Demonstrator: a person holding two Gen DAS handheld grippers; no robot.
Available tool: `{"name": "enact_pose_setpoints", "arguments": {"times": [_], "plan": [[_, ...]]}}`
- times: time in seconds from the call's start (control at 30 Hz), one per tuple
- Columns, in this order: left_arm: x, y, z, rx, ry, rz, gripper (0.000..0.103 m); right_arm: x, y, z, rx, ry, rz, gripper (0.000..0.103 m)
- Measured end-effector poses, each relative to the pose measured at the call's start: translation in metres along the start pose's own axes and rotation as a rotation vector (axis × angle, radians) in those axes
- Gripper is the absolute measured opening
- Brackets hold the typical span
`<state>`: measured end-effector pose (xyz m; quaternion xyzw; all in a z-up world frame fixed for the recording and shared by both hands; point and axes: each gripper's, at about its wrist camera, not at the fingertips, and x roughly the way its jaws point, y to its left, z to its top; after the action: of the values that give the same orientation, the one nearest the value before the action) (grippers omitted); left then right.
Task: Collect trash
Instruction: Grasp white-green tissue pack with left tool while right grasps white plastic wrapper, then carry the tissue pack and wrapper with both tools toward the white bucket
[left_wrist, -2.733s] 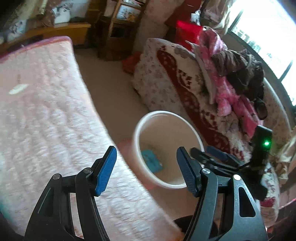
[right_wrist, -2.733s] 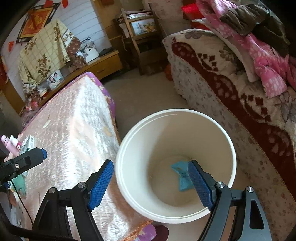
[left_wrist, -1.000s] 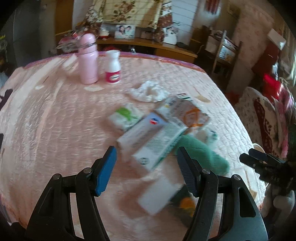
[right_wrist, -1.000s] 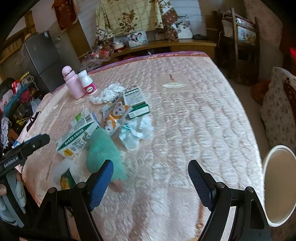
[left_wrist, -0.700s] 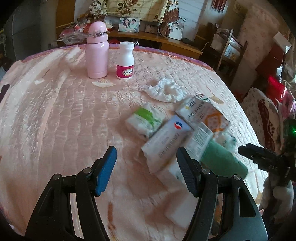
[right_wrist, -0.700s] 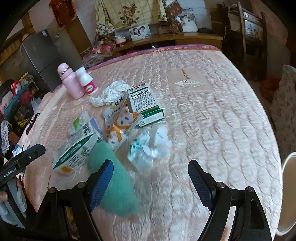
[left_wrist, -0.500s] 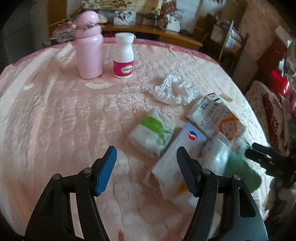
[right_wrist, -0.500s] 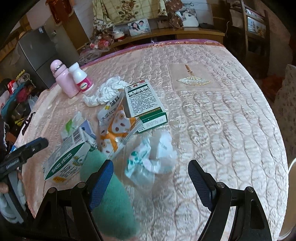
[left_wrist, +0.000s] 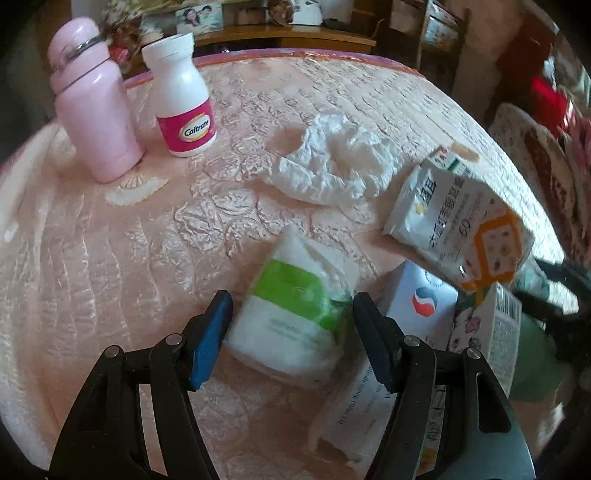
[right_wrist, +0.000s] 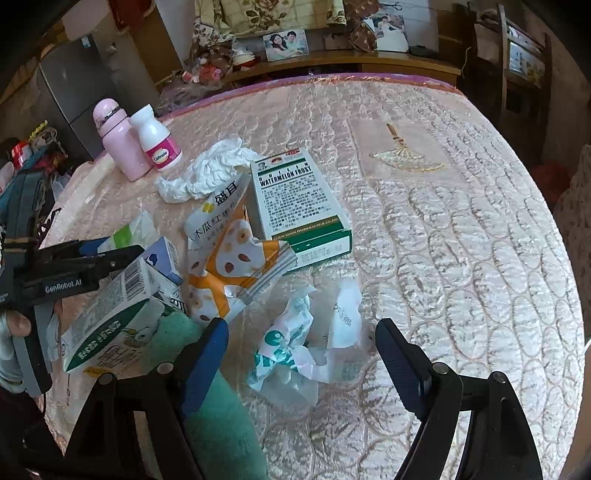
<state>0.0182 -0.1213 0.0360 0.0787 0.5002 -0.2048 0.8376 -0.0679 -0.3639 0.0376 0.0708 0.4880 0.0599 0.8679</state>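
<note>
Trash lies on a pink quilted table (right_wrist: 461, 240). My left gripper (left_wrist: 291, 332) is open, its jaws on either side of a green and white tissue pack (left_wrist: 295, 310). My right gripper (right_wrist: 301, 354) is open, its jaws on either side of a crumpled white and teal wrapper (right_wrist: 306, 347). Nearby lie a crumpled white tissue (left_wrist: 328, 166), an orange and white snack bag (right_wrist: 229, 258), a Watermelon Frost box (right_wrist: 299, 206), a blue and white box (left_wrist: 421, 306) and a green and white carton (right_wrist: 110, 321). The left gripper also shows in the right wrist view (right_wrist: 107, 251).
A pink flask (left_wrist: 92, 107) and a white Caltrate bottle (left_wrist: 181, 99) stand at the table's far left. A green cloth (right_wrist: 218, 417) lies by my right gripper's left finger. A wooden shelf (right_wrist: 351, 59) with photos stands behind the table.
Both grippers have left the white bin by the sofa and come over the table. The left has closed in on the tissue pack, the right on the crumpled wrapper. Both stay open.
</note>
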Motion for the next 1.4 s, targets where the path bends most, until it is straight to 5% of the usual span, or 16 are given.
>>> {"name": "enact_pose_setpoints", "arguments": {"times": [0.07,0.2,0.7,1.4], "plan": [[-0.003,0.003,-0.004,-0.014,-0.018,-0.004,0.046,-0.001,0.001,-0.002,-0.017,-0.025,-0.006,0.05],[-0.02,0.016,-0.011,-0.097,-0.047,-0.048,0.034,-0.007,-0.007,-0.003,0.008,-0.033,0.07,0.033],[-0.117,-0.044,-0.024,-0.102,-0.208,-0.131,0.032,-0.085,-0.01,-0.033,-0.02,-0.128,0.108,0.031],[-0.127,-0.209,-0.032,0.078,-0.2,-0.213,0.032,-0.16,-0.078,-0.087,0.064,-0.197,0.034,0.031]]}}
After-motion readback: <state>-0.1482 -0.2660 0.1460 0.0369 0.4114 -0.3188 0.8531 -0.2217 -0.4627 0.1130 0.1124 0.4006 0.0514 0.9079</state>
